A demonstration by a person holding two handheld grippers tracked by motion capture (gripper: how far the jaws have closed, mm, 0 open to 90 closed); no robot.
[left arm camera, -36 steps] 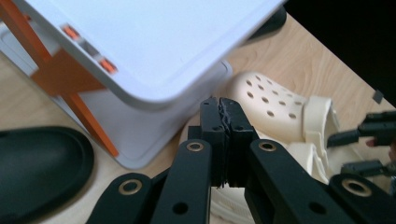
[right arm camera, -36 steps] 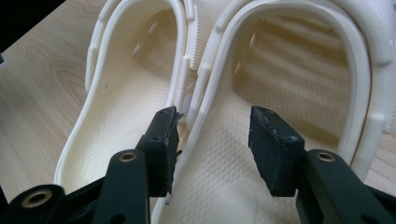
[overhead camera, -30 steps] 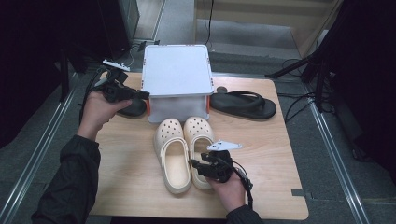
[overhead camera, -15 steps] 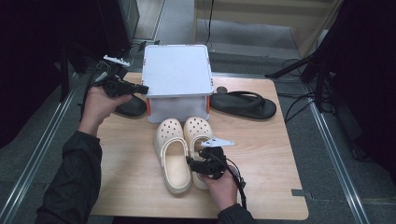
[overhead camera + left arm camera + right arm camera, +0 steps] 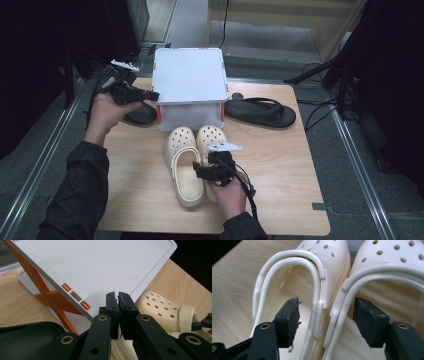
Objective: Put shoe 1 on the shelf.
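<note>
Two cream clogs [image 5: 182, 172] [image 5: 287, 277] lie side by side, toes toward a white lidded box [image 5: 189, 75]. My right gripper [image 5: 197, 172] [image 5: 327, 307] hovers over their heel ends. Its jaws have just been opening. One pad hangs inside each clog, the two neighbouring walls stand between them, and neither pad touches. My left gripper [image 5: 154, 95] [image 5: 117, 296] is shut on nothing, tips just off the box lid's edge [image 5: 105, 275]. It is held above a black sandal [image 5: 140, 115] [image 5: 27, 340].
A second black sandal [image 5: 260, 112] lies right of the box. The wooden table [image 5: 280, 175] has bare room at the front left and front right. Orange latches [image 5: 85, 305] line the box's side. Cables and dark stands surround the table.
My right gripper has slid left and a little farther along the clogs' heels, and its jaws have spread wider. The left hand has stayed by the box.
</note>
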